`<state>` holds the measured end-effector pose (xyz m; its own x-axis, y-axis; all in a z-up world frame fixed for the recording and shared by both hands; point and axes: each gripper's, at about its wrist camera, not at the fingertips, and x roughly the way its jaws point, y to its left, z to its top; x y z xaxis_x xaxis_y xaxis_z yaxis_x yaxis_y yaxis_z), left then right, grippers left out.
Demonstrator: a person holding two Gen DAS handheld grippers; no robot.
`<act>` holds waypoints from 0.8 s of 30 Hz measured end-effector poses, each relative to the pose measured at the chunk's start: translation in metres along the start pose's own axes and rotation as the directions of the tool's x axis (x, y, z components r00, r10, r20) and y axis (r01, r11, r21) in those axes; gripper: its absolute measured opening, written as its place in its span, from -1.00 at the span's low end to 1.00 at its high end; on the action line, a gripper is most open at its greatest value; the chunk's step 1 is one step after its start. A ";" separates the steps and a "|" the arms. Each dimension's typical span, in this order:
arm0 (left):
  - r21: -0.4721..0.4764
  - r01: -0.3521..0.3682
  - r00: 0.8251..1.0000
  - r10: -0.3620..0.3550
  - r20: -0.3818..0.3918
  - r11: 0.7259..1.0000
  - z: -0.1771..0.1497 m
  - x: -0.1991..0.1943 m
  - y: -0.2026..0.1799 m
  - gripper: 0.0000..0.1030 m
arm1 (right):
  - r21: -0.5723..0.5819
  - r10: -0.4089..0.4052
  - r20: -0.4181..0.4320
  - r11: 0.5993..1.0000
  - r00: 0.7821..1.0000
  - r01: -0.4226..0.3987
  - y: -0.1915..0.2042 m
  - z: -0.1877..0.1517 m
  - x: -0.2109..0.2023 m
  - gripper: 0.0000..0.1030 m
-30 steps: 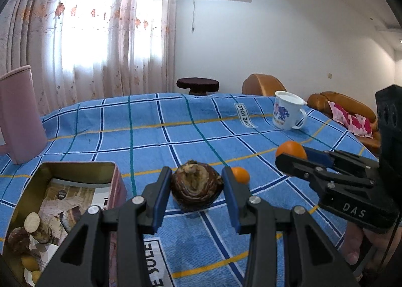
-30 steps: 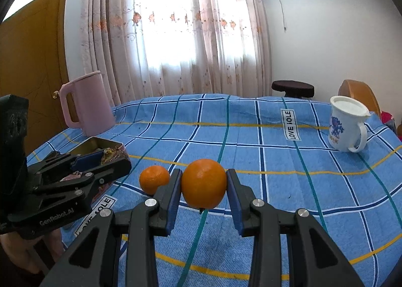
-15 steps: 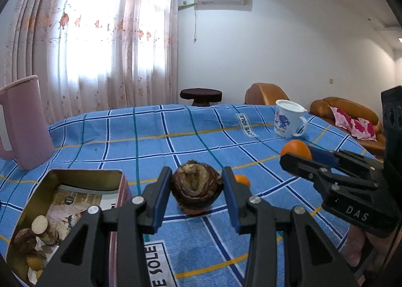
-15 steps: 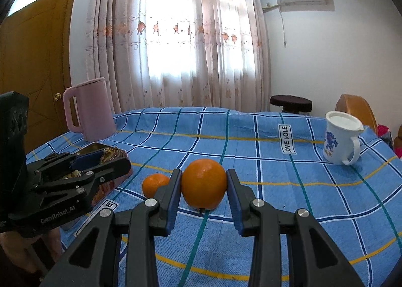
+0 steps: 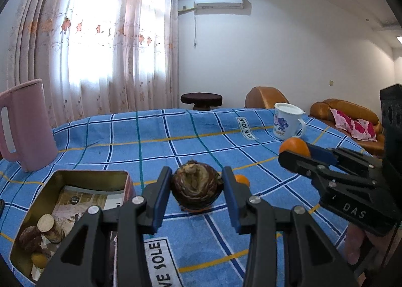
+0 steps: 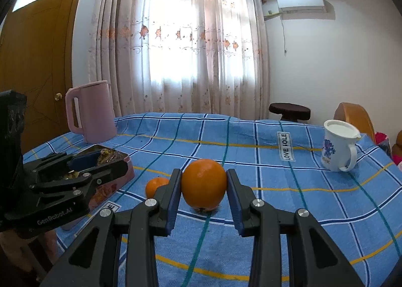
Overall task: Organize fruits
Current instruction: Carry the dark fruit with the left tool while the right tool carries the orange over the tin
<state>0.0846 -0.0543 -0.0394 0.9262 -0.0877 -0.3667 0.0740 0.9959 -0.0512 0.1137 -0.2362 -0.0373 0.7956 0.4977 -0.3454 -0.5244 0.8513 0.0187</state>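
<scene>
My left gripper (image 5: 197,190) is shut on a brown scaly bulb (image 5: 196,189) and holds it above the blue checked tablecloth (image 5: 155,143), just right of an open metal tin (image 5: 75,176) that holds several small items. My right gripper (image 6: 203,186) is shut on a large orange (image 6: 204,183) and holds it above the cloth. A small orange (image 6: 155,186) lies on the cloth, left of the right gripper; it also shows in the left wrist view (image 5: 241,179). The right gripper appears in the left wrist view (image 5: 301,155), the left gripper in the right wrist view (image 6: 100,161).
A pink jug (image 6: 91,111) stands at the table's far left. A white mug (image 6: 339,147) stands at the far right. A dark stool (image 5: 201,99) and brown sofas (image 5: 346,113) lie beyond the table.
Both grippers have tilted upward and risen a little, each with its fruit still held. The small orange has not moved.
</scene>
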 end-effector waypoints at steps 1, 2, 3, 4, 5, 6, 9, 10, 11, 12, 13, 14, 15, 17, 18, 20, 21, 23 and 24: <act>-0.005 -0.001 1.000 0.001 -0.002 1.000 0.000 -0.001 0.002 -0.18 | 0.000 0.007 -0.002 1.000 1.000 -0.007 0.002 0.000 0.000 -0.28; -0.010 -0.002 1.000 0.002 -0.006 1.000 -0.001 -0.002 0.004 -0.18 | -0.003 0.010 -0.004 1.000 1.000 -0.010 0.005 0.000 0.001 -0.28; -0.016 -0.001 1.000 0.001 -0.008 1.000 -0.002 -0.004 0.006 -0.18 | -0.007 0.015 -0.006 1.000 1.000 -0.015 0.008 0.000 0.001 -0.28; -0.022 -0.002 1.000 0.001 -0.008 1.000 -0.002 -0.006 0.010 -0.18 | -0.011 0.025 -0.009 1.000 1.000 -0.025 0.012 0.001 0.002 -0.28; -0.026 -0.005 1.000 0.004 -0.009 1.000 -0.003 -0.007 0.012 -0.18 | -0.012 0.037 -0.013 0.999 0.999 -0.038 0.016 0.001 0.003 -0.28; -0.033 -0.007 1.000 0.006 -0.012 0.999 -0.004 -0.009 0.016 -0.18 | -0.013 0.045 -0.015 0.999 0.999 -0.045 0.018 0.001 0.004 -0.28; -0.050 -0.015 1.000 0.014 -0.020 0.999 -0.006 -0.013 0.026 -0.18 | -0.021 0.073 -0.022 0.997 0.997 -0.073 0.030 0.003 0.008 -0.28; -0.061 -0.021 1.000 0.020 -0.021 0.998 -0.006 -0.016 0.032 -0.18 | -0.022 0.085 -0.023 0.996 0.996 -0.086 0.035 0.005 0.009 -0.28; -0.068 -0.026 0.999 0.024 -0.021 0.997 -0.006 -0.019 0.036 -0.18 | -0.024 0.097 -0.023 0.995 0.995 -0.097 0.039 0.007 0.009 -0.28; -0.072 -0.032 0.999 0.030 -0.022 0.997 -0.006 -0.021 0.040 -0.18 | -0.028 0.108 -0.023 0.994 0.994 -0.109 0.044 0.009 0.010 -0.28; -0.081 -0.042 0.999 0.040 -0.025 0.996 -0.006 -0.025 0.047 -0.18 | -0.034 0.121 -0.021 0.992 0.992 -0.121 0.050 0.011 0.011 -0.28; -0.092 -0.049 0.999 0.046 -0.027 0.995 -0.006 -0.028 0.053 -0.18 | -0.039 0.132 -0.020 0.990 0.991 -0.132 0.055 0.014 0.012 -0.28; -0.099 -0.055 0.998 0.053 -0.028 0.994 -0.006 -0.031 0.058 -0.18 | -0.046 0.148 -0.018 0.988 0.989 -0.149 0.062 0.018 0.013 -0.28; -0.110 -0.077 0.997 0.075 -0.027 0.991 -0.006 -0.039 0.070 -0.18 | -0.056 0.173 -0.016 0.983 0.985 -0.174 0.073 0.023 0.015 -0.28; -0.113 -0.084 0.996 0.082 -0.027 0.990 -0.006 -0.042 0.075 -0.18 | -0.063 0.186 -0.015 0.980 0.982 -0.186 0.079 0.026 0.015 -0.28; -0.121 -0.102 0.995 0.099 -0.029 0.987 -0.007 -0.050 0.086 -0.18 | -0.081 0.209 -0.016 0.974 0.978 -0.210 0.092 0.030 0.018 -0.28; -0.126 -0.109 0.994 0.106 -0.033 0.986 -0.007 -0.052 0.091 -0.18 | -0.089 0.220 -0.018 0.971 0.975 -0.221 0.099 0.032 0.019 -0.28; -0.139 -0.125 0.992 0.121 -0.043 0.982 -0.008 -0.057 0.102 -0.18 | -0.099 0.247 -0.024 0.964 0.969 -0.248 0.112 0.035 0.023 -0.28; -0.142 -0.134 0.991 0.129 -0.047 0.981 -0.009 -0.058 0.107 -0.18 | -0.104 0.262 -0.030 0.959 0.965 -0.264 0.120 0.036 0.026 -0.28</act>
<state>0.0354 0.0568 -0.0315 0.9095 0.0405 -0.4138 -0.1043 0.9856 -0.1329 0.0822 -0.1153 -0.0102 0.6209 0.6984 -0.3560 -0.7445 0.6675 0.0111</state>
